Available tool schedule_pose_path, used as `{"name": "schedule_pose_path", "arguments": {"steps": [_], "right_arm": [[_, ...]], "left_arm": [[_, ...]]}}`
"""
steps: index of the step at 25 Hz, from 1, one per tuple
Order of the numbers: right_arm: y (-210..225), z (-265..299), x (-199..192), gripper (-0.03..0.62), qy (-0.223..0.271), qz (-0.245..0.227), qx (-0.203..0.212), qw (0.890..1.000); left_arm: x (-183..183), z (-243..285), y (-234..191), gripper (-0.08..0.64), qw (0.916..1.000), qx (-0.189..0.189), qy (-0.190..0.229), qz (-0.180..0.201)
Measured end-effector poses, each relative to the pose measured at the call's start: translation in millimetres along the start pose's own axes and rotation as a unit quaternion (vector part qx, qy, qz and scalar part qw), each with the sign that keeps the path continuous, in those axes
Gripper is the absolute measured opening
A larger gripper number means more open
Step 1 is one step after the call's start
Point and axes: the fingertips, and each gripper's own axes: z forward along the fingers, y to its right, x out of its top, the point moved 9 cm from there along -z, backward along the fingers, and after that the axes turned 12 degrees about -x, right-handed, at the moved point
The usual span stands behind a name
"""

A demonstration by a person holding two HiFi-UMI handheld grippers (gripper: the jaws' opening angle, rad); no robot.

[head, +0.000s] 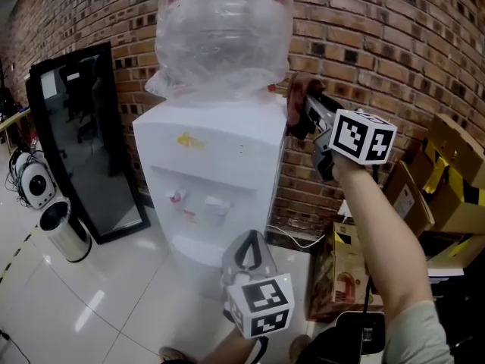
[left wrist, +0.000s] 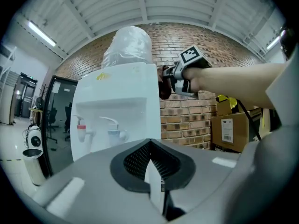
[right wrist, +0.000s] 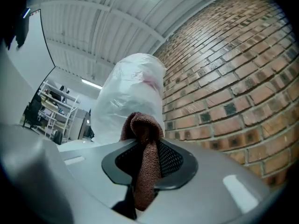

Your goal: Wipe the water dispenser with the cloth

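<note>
The white water dispenser (head: 212, 158) stands against the brick wall with a clear bottle (head: 223, 32) on top. My right gripper (head: 301, 114) is raised to the dispenser's top right corner, beside the bottle's base, and is shut on a brown cloth (head: 297, 95). In the right gripper view the cloth (right wrist: 145, 157) hangs bunched between the jaws, with the bottle (right wrist: 131, 97) just ahead. My left gripper (head: 248, 243) is lower, in front of the dispenser's base, with its jaws together and nothing in them. The left gripper view shows the dispenser (left wrist: 117, 106), its two taps, and the right gripper (left wrist: 169, 83).
A black glass panel (head: 83, 142) leans on the wall at the left, with a steel bin (head: 64, 230) in front of it. Cardboard boxes (head: 455, 180) and a paper bag (head: 345, 271) crowd the right side. The floor is white tile.
</note>
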Motion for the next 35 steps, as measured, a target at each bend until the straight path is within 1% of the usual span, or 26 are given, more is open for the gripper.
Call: {"name": "schedule_pose_path", "arguments": {"steps": [3,6,9,16,23,25,28,32,35], "right_arm": [[-5.8,22.9,6.1,0.089,-0.017,-0.027,-0.008,0.999],[-7.6,36.7,-4.4,0.089,-0.048,-0.044,-0.016,0.998],[-7.6,37.5,-15.5,0.087,-0.052,-0.040,-0.021,0.998],[-3.5,25.9,-22.8,0.087,-0.049,-0.041,-0.036,0.997],[6.8,14.2,-42.4,0.087,-0.052,-0.013,-0.048,0.997],[10.3,11.8,-51.7,0.087,-0.058,-0.005,-0.052,0.997],[15.8,7.9,-74.0,0.086,-0.081,0.001,-0.057,0.995],[18.5,1.6,-109.0,0.087,-0.107,0.011,-0.053,0.993],[17.5,-3.8,-131.7,0.087,-0.125,0.009,-0.049,0.991]], "left_arm": [[-0.8,-0.1,-2.2,0.000,1.0000,0.000,-0.004,0.001],[-0.6,0.6,-5.0,0.000,1.0000,0.002,-0.006,-0.001],[-2.2,1.1,-3.5,0.000,1.0000,-0.002,-0.009,0.002],[-10.5,3.7,5.5,0.000,0.9995,-0.014,-0.025,0.012],[-24.8,6.9,14.4,0.000,0.9982,-0.030,-0.045,0.025],[-27.4,7.7,15.2,0.000,0.9980,-0.031,-0.049,0.026],[-30.9,8.7,16.1,0.000,0.9975,-0.032,-0.056,0.029],[-37.9,12.6,19.1,0.000,0.9966,-0.035,-0.067,0.033],[-44.6,17.3,21.9,0.000,0.9961,-0.037,-0.073,0.033]]}}
